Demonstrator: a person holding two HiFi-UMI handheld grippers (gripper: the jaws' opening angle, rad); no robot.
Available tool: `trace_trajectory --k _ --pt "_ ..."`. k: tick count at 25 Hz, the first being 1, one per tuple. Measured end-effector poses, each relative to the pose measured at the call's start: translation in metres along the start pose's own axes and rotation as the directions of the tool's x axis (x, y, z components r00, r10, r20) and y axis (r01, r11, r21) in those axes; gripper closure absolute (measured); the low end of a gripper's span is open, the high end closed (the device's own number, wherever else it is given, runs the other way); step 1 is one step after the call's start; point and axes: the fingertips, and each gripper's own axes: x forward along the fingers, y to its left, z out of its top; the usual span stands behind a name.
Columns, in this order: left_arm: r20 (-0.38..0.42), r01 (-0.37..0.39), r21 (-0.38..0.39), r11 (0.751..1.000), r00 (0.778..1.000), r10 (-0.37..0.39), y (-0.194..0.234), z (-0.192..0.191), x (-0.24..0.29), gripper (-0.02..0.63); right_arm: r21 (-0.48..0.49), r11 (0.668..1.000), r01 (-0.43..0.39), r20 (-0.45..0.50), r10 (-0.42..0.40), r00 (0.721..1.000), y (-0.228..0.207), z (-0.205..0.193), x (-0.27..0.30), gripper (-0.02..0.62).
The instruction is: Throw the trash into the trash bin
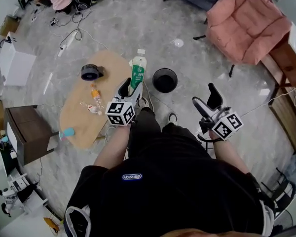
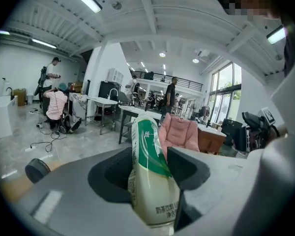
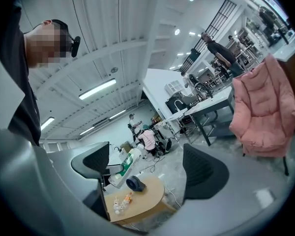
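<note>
Just left of the trash bin [image 1: 165, 80], the left gripper [image 1: 130, 90] clamped a bottle [image 1: 137, 72] by its lower body, cap pointing away along the jaws. Right of the bin, the right gripper [image 1: 205, 101] gaped empty.

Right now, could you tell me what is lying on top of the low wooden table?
A black round device, a small orange bottle, crumpled clear wrapping and a teal item at its edge. The left gripper and its green-labelled bottle cover the table's right edge.
</note>
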Motion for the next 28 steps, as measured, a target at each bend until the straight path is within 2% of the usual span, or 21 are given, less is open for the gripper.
trace_trajectory --k 6,13,17,21,25,28 --pt "-0.122 0.101 -0.032 0.994 0.987 -0.104 0.006 -0.062 0.069 0.377 0.032 0.993 0.112 0.001 -0.112 0.994 -0.029 -0.020 -0.002 0.101" --pt "-0.270 0.209 -0.079 0.975 0.937 -0.222 0.016 -0.158 0.156 0.377 0.126 0.954 0.271 -0.050 -0.267 0.963 -0.074 -0.082 -0.005 0.098" --pt "-0.358 0.262 -0.067 0.963 0.894 -0.269 0.026 -0.218 0.200 0.377 0.178 0.924 0.339 -0.082 -0.330 0.941 -0.095 -0.127 -0.007 0.098" --pt "-0.461 0.311 -0.045 0.949 0.836 -0.296 0.036 -0.286 0.234 0.377 0.222 0.894 0.390 -0.103 -0.376 0.921 -0.110 -0.164 -0.011 0.097" --pt "-0.572 0.323 -0.042 0.946 0.768 -0.287 0.046 -0.358 0.260 0.377 0.248 0.858 0.449 -0.122 -0.432 0.894 -0.123 -0.188 -0.026 0.095" --pt "-0.624 0.325 -0.030 0.945 0.733 -0.272 0.055 -0.402 0.288 0.377 0.264 0.825 0.499 -0.134 -0.481 0.866 -0.139 -0.211 -0.042 0.094"
